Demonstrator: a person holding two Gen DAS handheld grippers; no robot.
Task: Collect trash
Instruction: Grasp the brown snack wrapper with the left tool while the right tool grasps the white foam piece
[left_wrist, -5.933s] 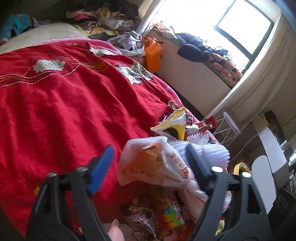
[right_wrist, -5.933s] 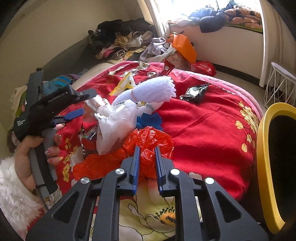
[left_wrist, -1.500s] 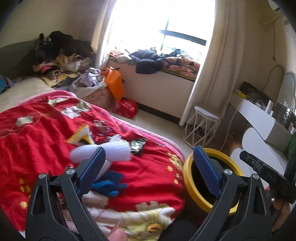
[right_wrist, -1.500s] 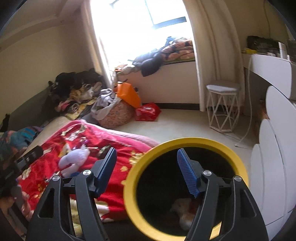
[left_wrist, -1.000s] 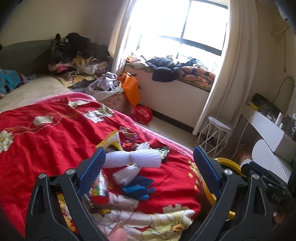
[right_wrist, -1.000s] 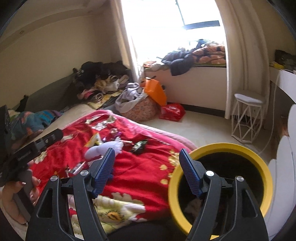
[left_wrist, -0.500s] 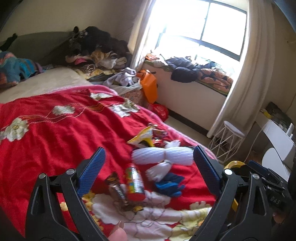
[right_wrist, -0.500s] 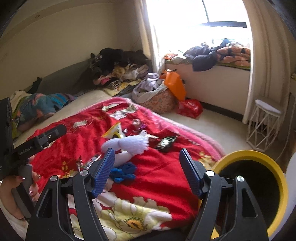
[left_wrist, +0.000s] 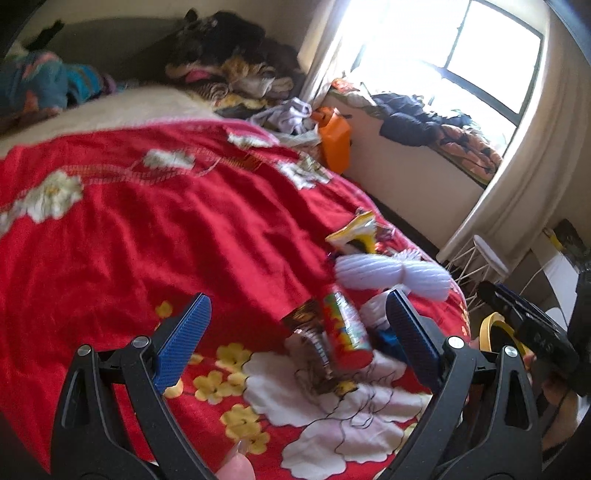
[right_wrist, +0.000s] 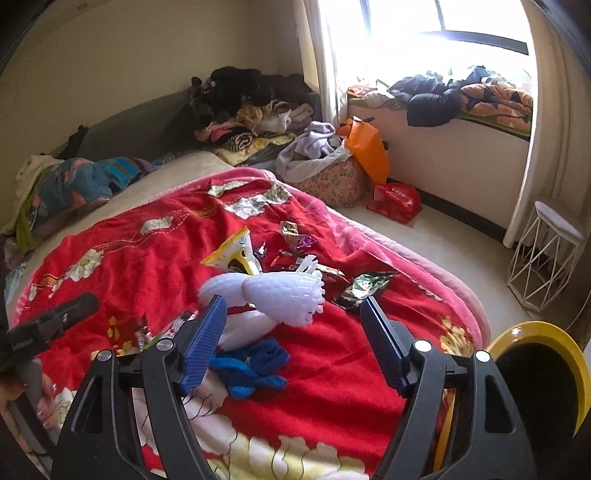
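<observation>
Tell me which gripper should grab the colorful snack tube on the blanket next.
Left. The left gripper is open, with the colorful snack tube lying between its fingers just ahead. The right gripper, also open, faces the white foam netting and blue cloth instead.

bedroom with cream walls (right_wrist: 129, 55). a bed (right_wrist: 177, 173) carries a red floral blanket (left_wrist: 147, 229). a bright window (right_wrist: 424, 22) with pale curtain (right_wrist: 546, 122) stands above a clothes-strewn ledge (right_wrist: 461, 96). a white wire stool (right_wrist: 546, 254) stands on the pale floor (right_wrist: 461, 251). clothes are piled (right_wrist: 251, 107) in the far corner.
</observation>
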